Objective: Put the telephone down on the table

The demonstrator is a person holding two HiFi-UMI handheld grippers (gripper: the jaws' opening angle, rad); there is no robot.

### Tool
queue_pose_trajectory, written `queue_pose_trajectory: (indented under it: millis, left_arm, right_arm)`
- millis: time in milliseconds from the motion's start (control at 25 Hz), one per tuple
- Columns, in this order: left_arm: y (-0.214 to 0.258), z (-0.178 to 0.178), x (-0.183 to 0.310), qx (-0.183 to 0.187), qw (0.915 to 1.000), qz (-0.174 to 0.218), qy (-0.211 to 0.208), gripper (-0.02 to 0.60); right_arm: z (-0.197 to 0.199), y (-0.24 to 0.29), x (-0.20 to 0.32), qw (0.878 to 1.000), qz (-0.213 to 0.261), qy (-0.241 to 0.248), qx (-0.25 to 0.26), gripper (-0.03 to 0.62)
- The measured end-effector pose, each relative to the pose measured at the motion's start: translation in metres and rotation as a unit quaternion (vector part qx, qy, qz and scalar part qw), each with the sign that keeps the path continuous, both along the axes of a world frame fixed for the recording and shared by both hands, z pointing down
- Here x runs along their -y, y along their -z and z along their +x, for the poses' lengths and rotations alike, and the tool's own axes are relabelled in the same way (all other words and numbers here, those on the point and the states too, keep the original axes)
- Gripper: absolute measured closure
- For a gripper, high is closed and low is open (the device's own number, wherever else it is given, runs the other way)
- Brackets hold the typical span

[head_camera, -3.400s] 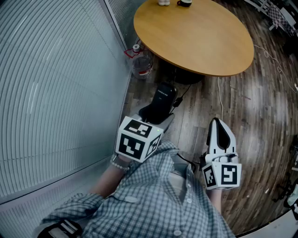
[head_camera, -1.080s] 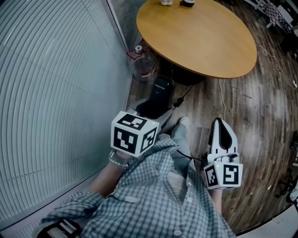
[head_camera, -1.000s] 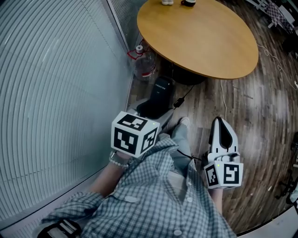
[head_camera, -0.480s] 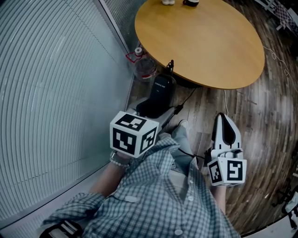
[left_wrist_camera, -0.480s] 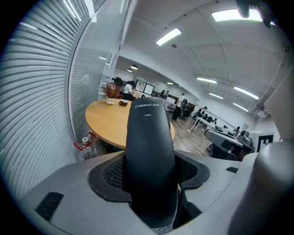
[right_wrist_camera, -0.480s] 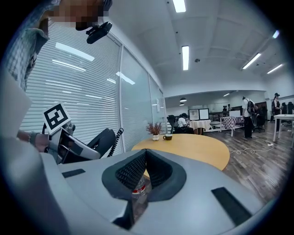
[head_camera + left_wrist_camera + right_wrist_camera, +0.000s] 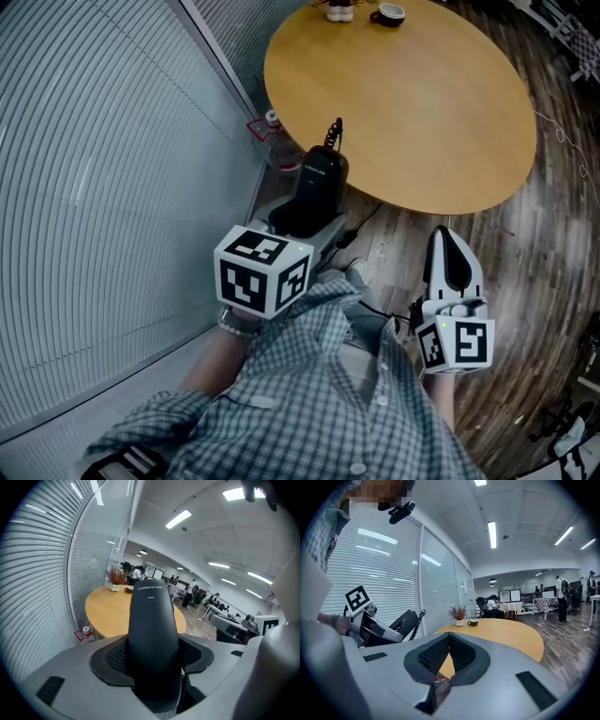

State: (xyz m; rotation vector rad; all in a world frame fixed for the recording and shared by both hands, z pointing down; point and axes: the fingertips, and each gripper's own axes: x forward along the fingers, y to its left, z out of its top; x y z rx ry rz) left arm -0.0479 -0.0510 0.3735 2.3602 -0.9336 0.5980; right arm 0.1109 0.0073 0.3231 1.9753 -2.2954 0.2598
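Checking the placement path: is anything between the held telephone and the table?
Nothing visible. The left gripper holds the telephone by the bare near edge of the table; a cup and plant stand at its far side.

Even, bright light falls from ceiling strips [image 7: 178,519] (white and blown out in both gripper views), leaving a soft sheen on the table [image 7: 441,103] and a dark shadow beneath it on the floor [image 7: 553,234]. Wide lenses bow the blinds [image 7: 103,169] and black out the gripper views' corners; the phone [image 7: 152,634] is dark but sharp, its small label legible.
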Motion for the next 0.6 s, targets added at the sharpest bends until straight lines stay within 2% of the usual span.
queue_pose_trajectory:
  millis: [320, 600]
  left_arm:
    - [0.015, 0.039, 0.036, 0.002, 0.9993, 0.009, 0.037, 0.301]
    - [0.016, 0.059, 0.057, 0.006, 0.9982, 0.017, 0.058, 0.301]
  right_arm:
    - [0.046, 0.011, 0.043, 0.999, 0.004, 0.032, 0.002, 0.586]
    - [0.074, 0.006, 0.067, 0.999, 0.007, 0.044, 0.005, 0.586]
